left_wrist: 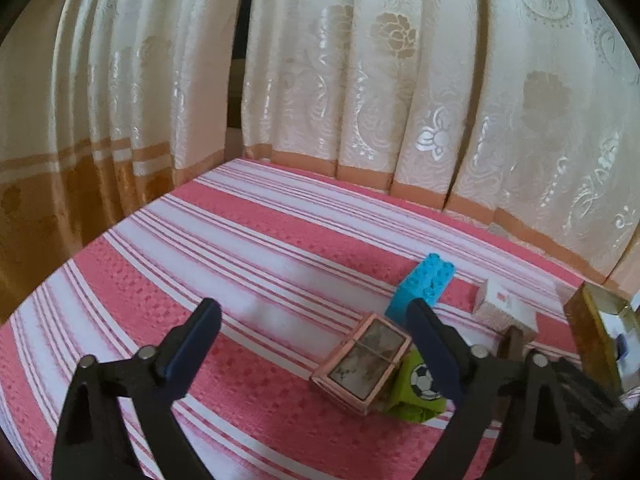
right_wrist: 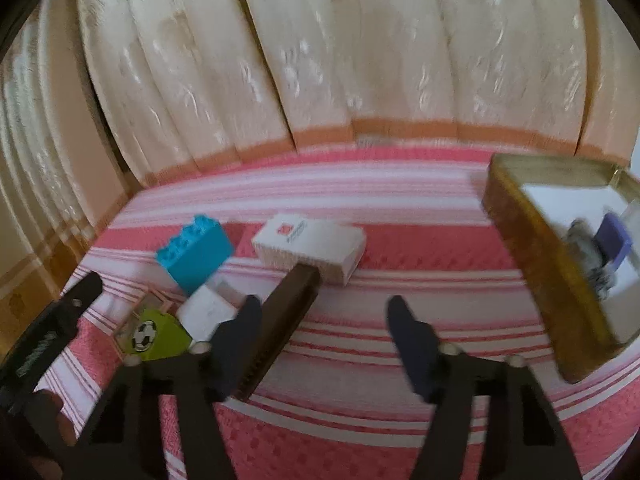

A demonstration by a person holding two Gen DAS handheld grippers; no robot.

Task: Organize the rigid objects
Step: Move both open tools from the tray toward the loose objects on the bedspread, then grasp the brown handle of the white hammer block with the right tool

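On the pink striped cloth lie a blue toy brick [left_wrist: 426, 286], a pink-framed clear box [left_wrist: 362, 362], a green block with a football print [left_wrist: 422, 386] and a white carton [left_wrist: 504, 308]. My left gripper [left_wrist: 314, 320] is open and empty, above the cloth, left of the clear box. In the right wrist view I see the blue brick [right_wrist: 196, 250], the white carton [right_wrist: 310, 246], the green block [right_wrist: 158, 334], a small white box [right_wrist: 210, 310] and a dark brown comb-like bar [right_wrist: 280, 320]. My right gripper [right_wrist: 324, 316] is open and empty, just right of the bar.
A gold tin box [right_wrist: 532, 260] holding white and purple items stands at the right; it also shows in the left wrist view [left_wrist: 596, 328]. Cream curtains [left_wrist: 360, 80] hang close behind the table. The left gripper's body [right_wrist: 48, 332] shows at the left of the right wrist view.
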